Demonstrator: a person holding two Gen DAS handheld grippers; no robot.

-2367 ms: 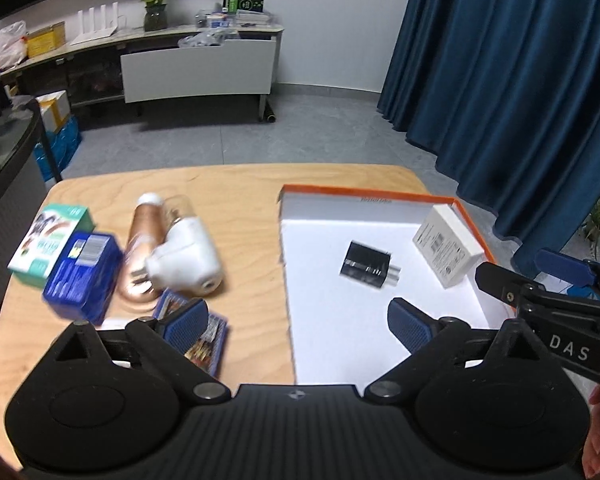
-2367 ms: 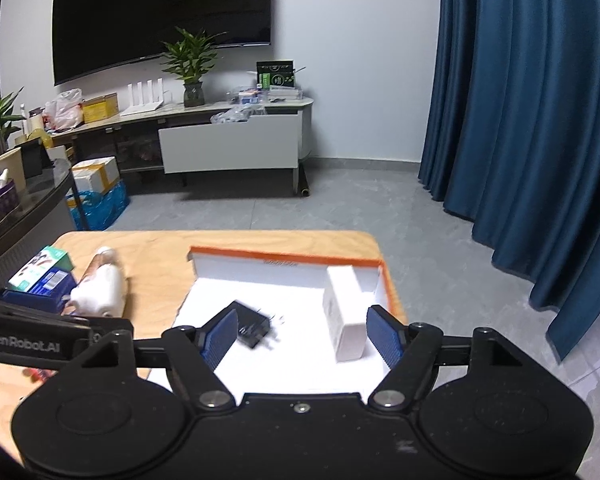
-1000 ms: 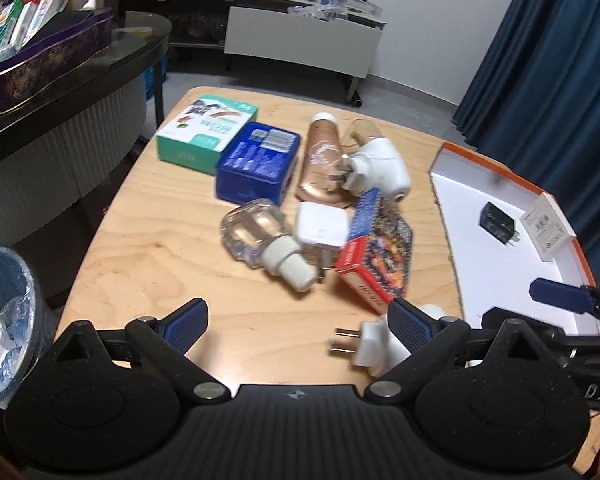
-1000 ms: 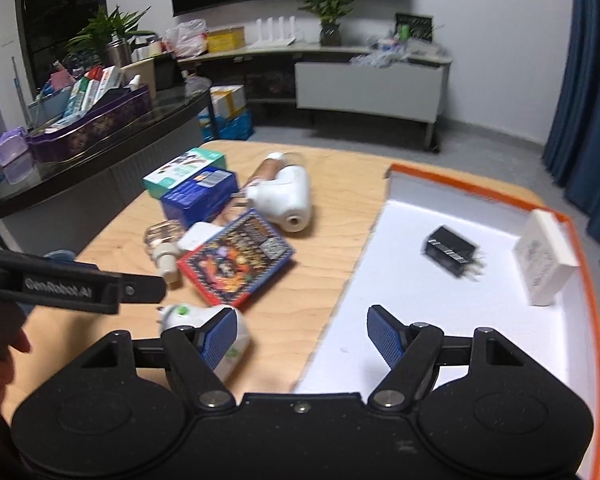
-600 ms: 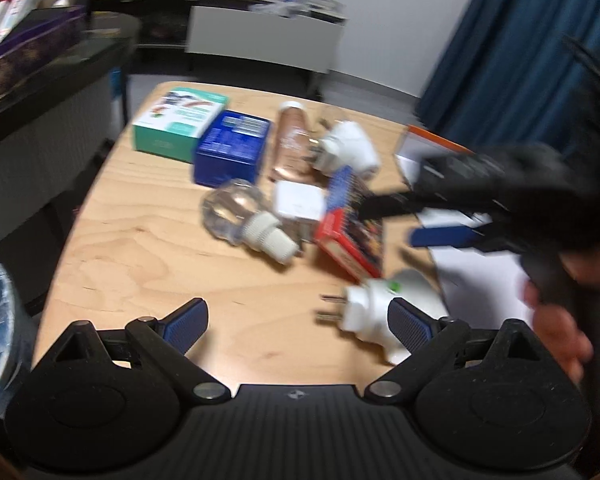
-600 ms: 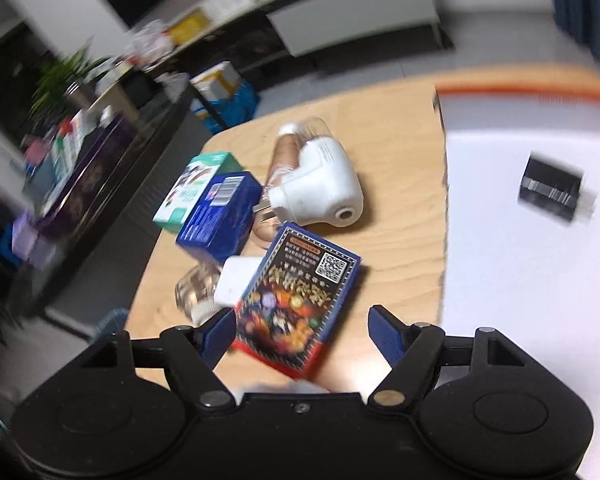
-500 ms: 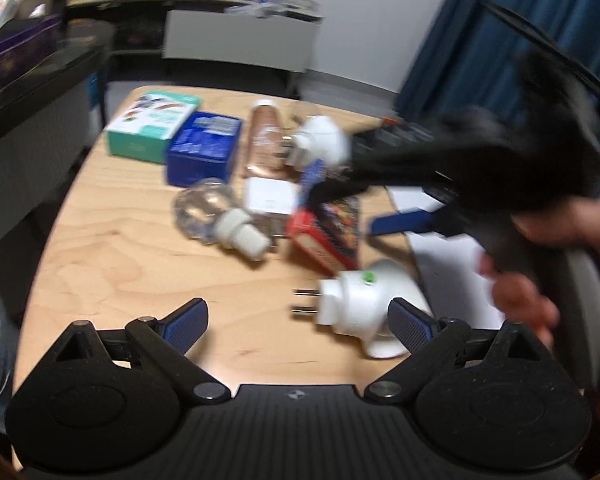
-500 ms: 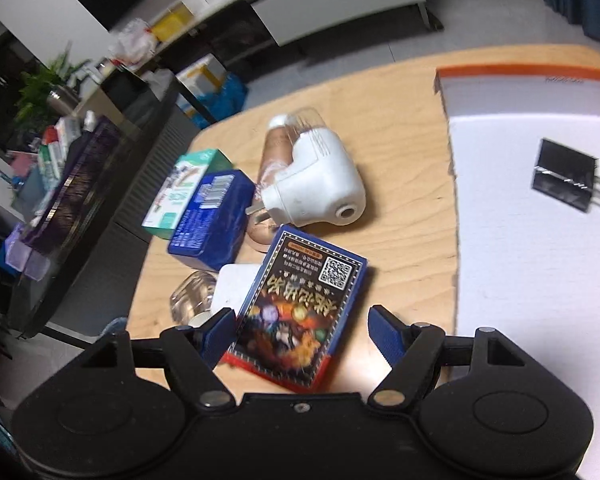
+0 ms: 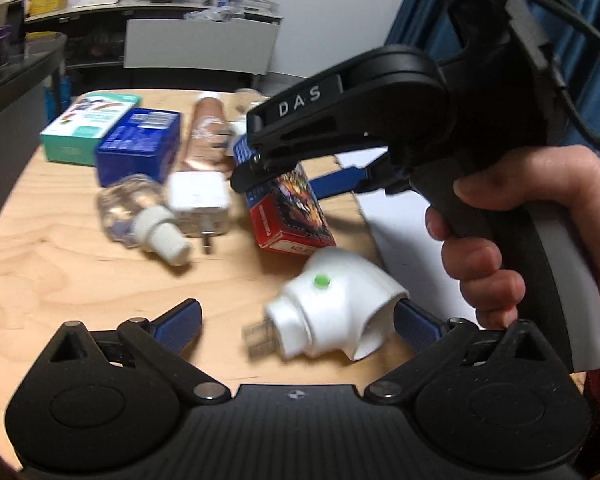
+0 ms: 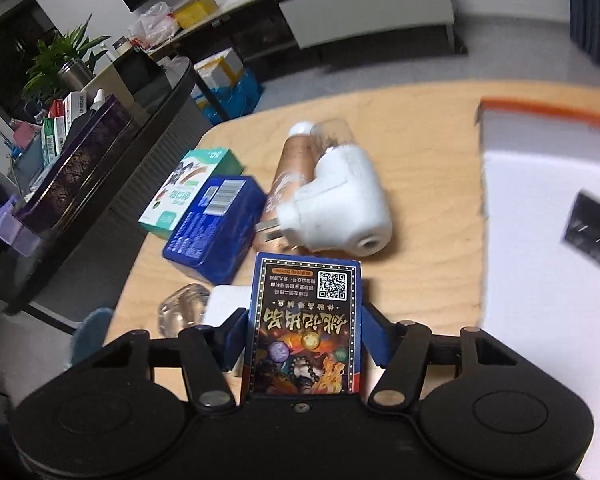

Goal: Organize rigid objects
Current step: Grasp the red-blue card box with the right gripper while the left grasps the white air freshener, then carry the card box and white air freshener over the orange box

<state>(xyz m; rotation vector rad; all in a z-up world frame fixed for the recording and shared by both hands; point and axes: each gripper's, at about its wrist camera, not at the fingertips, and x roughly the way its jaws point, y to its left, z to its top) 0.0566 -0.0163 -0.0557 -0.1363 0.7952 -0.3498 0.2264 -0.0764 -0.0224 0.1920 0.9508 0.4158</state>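
A card box [image 10: 304,320] with a dark printed face and red end [image 9: 292,208] lies on the wooden table. My right gripper [image 10: 305,336] is closing on it, and its blue pads touch both long sides. In the left wrist view the right gripper [image 9: 290,168] reaches in from the right, held by a hand. My left gripper [image 9: 298,324] is opening wide, low over the table's near edge. A white plug-in device with a green dot [image 9: 332,304] lies between its jaws, close to the right finger and untouched on the left.
The white tray's orange rim [image 10: 540,108] is at the right, with a black charger [image 10: 592,236] inside. Clustered on the table are another white plug device [image 10: 340,204], a copper bottle [image 10: 292,168], a blue box [image 10: 216,220], a teal box [image 10: 188,188], a clear bottle [image 9: 140,212] and a white adapter [image 9: 198,200].
My right gripper has swung left from the tray to the card box and closed around it. My left gripper has drifted nearer the white plug with the green dot.
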